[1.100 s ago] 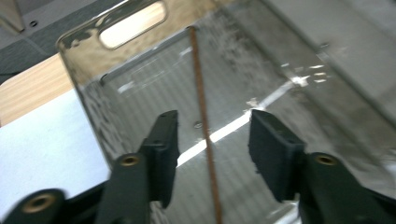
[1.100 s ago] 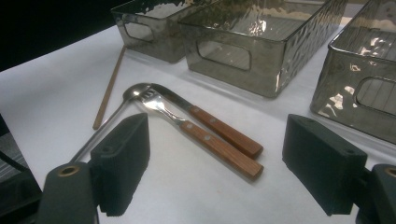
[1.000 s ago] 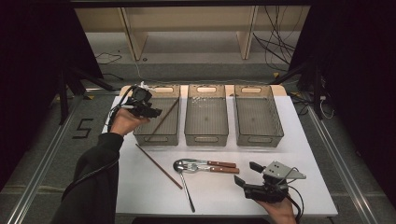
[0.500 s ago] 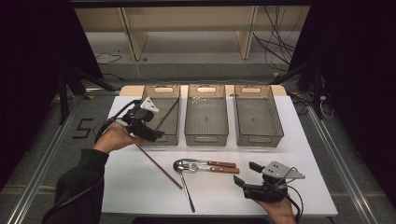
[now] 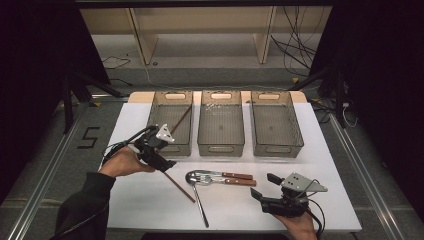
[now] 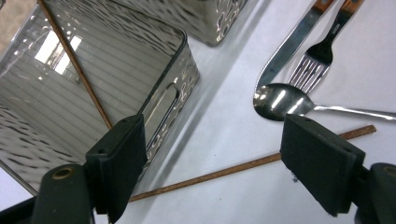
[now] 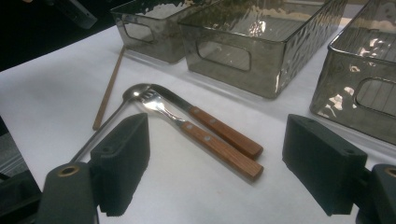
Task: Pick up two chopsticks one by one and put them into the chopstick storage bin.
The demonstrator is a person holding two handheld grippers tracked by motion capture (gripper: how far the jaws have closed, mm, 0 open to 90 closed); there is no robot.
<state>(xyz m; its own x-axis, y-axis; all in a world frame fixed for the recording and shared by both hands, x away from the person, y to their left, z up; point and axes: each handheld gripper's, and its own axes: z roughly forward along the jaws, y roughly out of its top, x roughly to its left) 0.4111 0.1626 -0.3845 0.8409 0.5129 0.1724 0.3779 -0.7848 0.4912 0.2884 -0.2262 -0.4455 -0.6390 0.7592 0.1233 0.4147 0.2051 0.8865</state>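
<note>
Hovering low over the loose chopstick (image 6: 243, 165) on the table (image 5: 150, 200), the left gripper (image 5: 159, 152) spreads its jaws wide, empty, having just opened, probably to collect it for the left bin (image 5: 155, 116), where its mate (image 6: 74, 65) leans. The right gripper (image 5: 270, 192) waits open.
</note>
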